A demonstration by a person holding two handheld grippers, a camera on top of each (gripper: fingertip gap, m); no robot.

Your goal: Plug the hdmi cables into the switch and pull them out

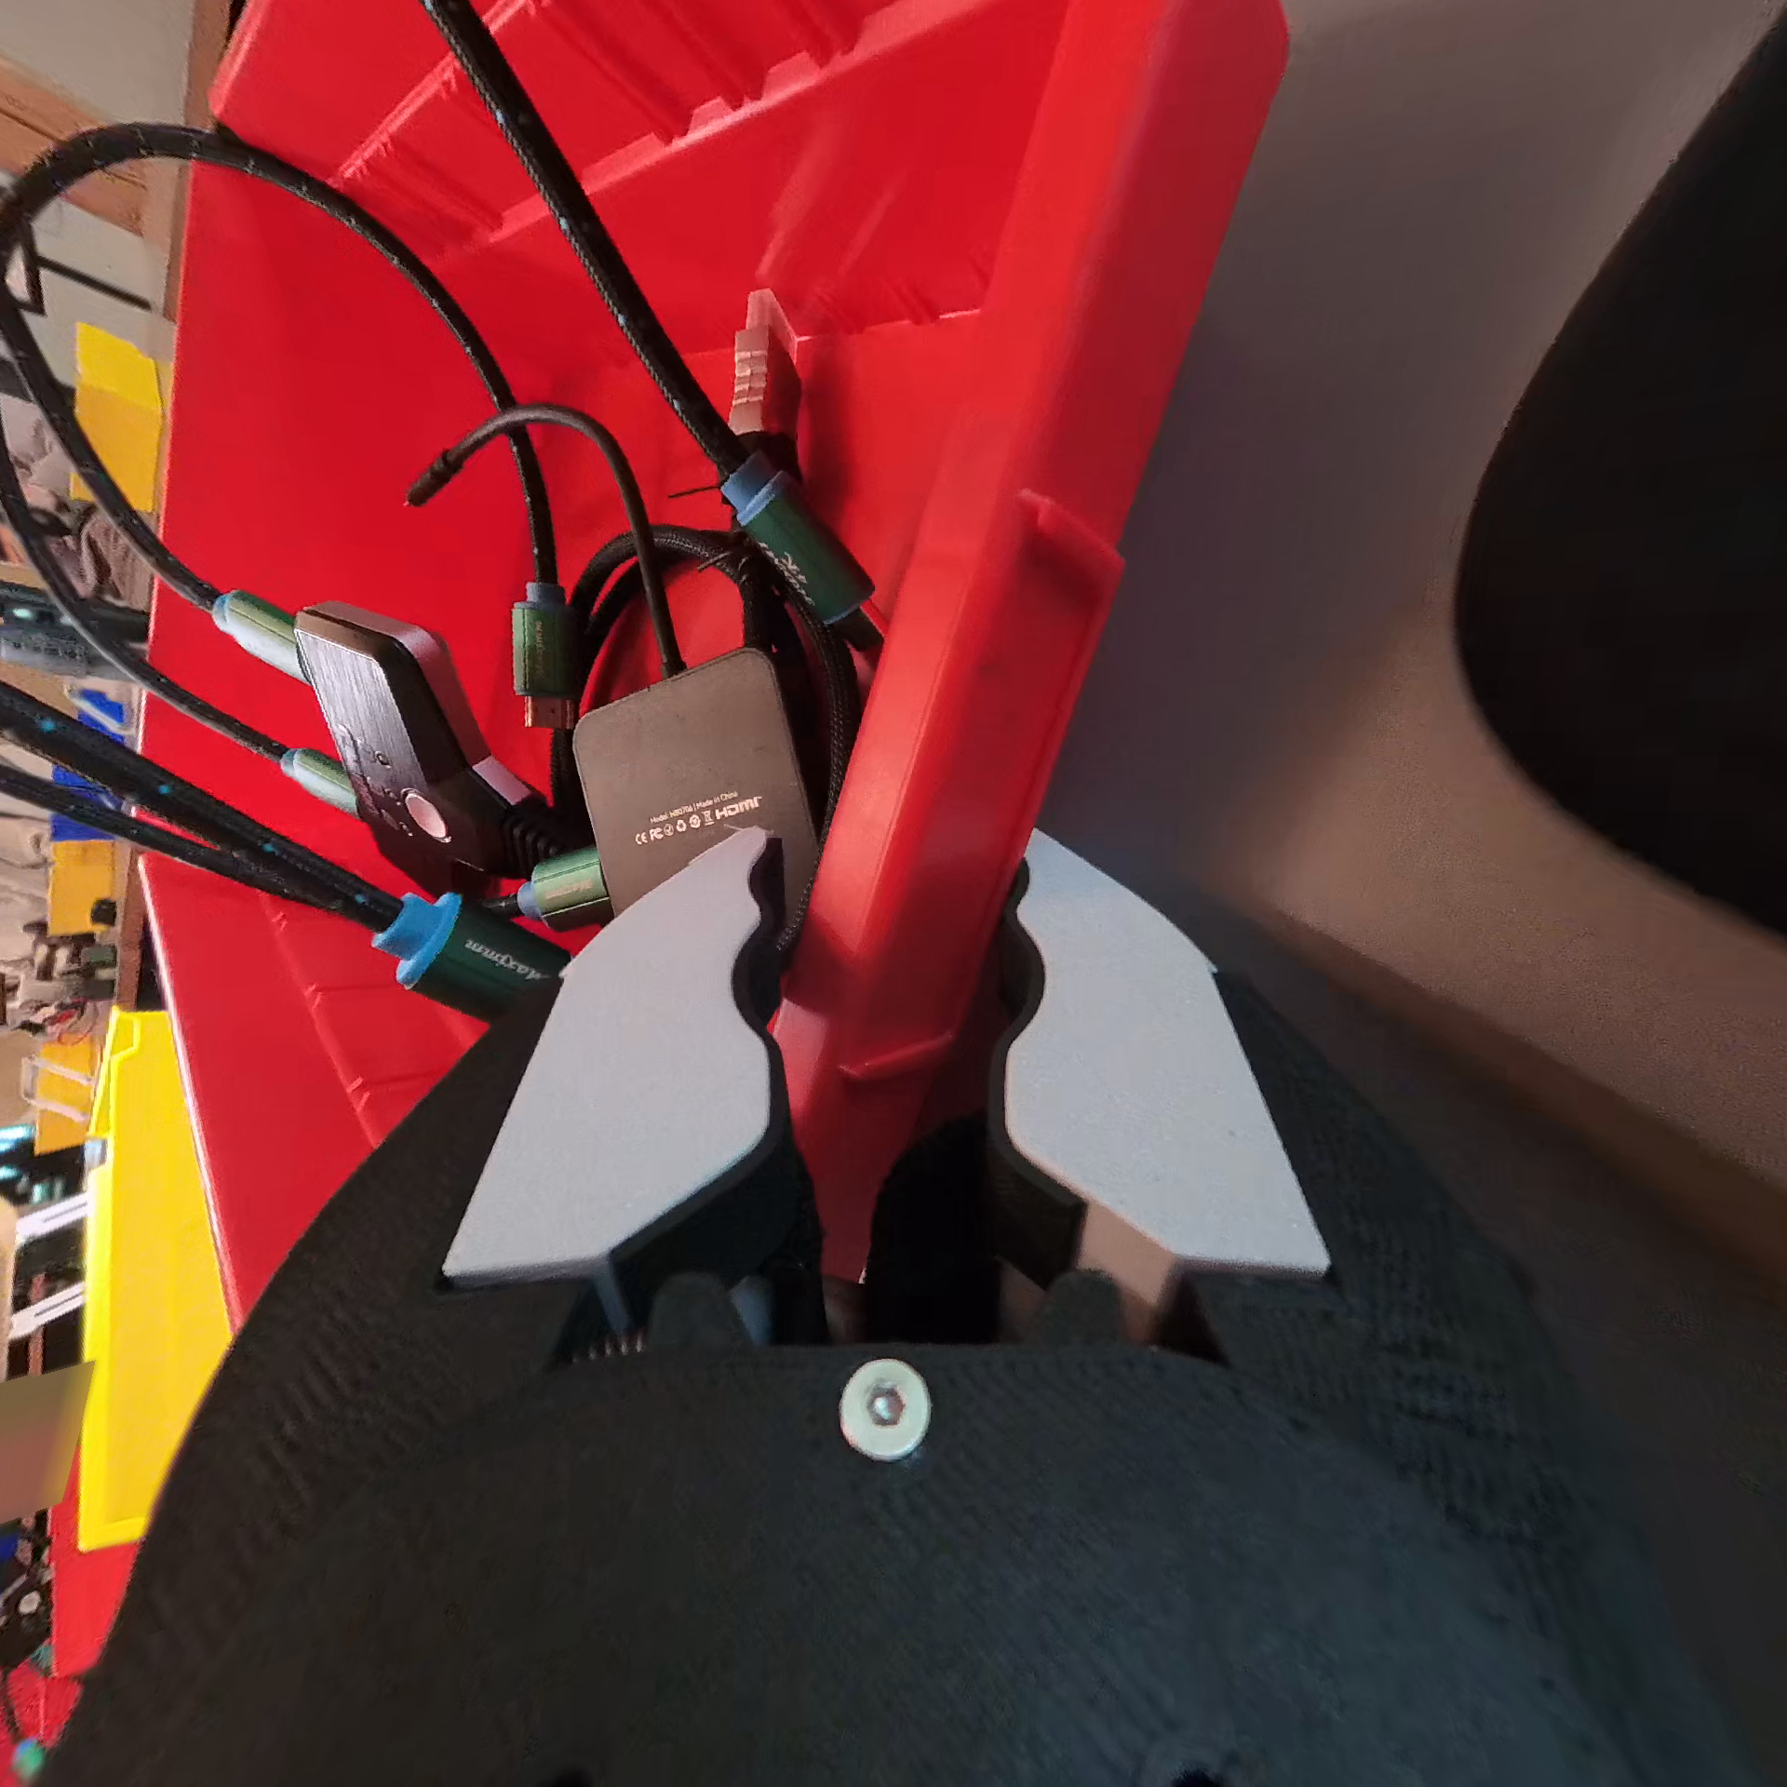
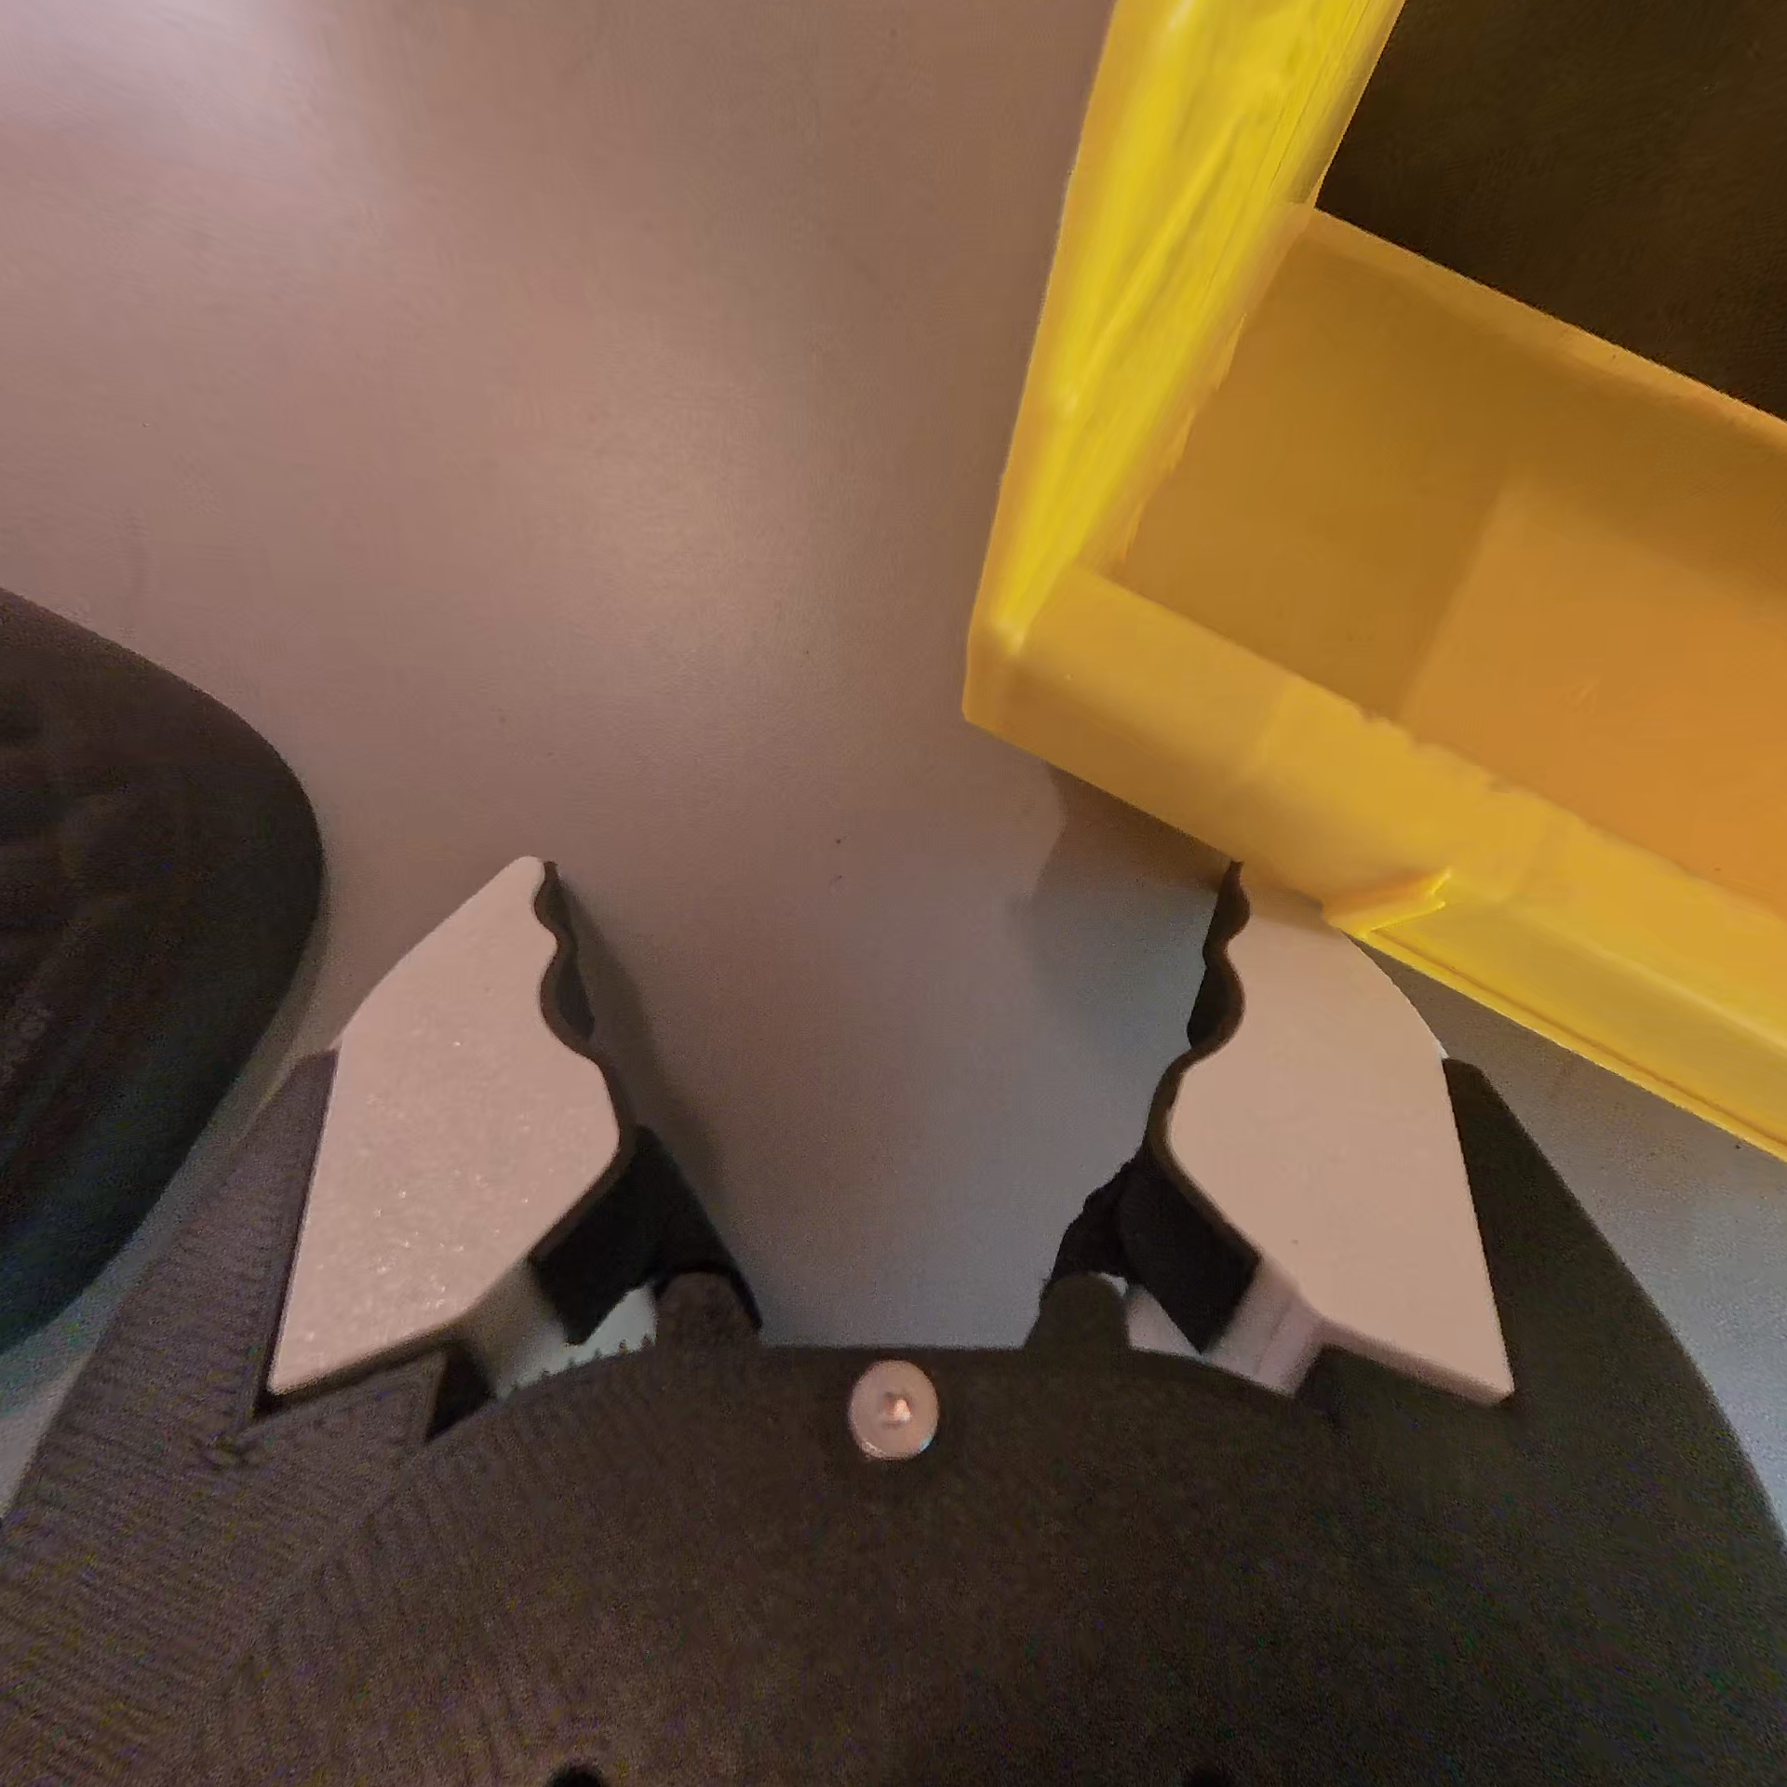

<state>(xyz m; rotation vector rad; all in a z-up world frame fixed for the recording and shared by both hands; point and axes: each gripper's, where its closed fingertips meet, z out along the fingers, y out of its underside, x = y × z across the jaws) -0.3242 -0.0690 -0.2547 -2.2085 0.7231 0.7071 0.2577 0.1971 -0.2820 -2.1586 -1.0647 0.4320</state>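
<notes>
In the left wrist view my left gripper (image 1: 894, 870) is shut on the side wall of a red bin (image 1: 977, 677), one finger inside and one outside. The bin is tilted. Inside it lie a dark grey HDMI switch (image 1: 696, 774), a second black switch with a round button (image 1: 396, 735), and several black braided HDMI cables (image 1: 464, 943) with green and blue plugs. Two cables are plugged into the black switch. In the right wrist view my right gripper (image 2: 890, 890) is open and empty over a grey table (image 2: 580, 483).
A yellow bin (image 2: 1402, 580), empty, sits right of my right gripper, its corner touching the right fingertip (image 2: 1247, 928). A dark rounded object (image 2: 126, 919) lies at the left. In the left wrist view, yellow bins (image 1: 135, 1257) and shelves are at the far left.
</notes>
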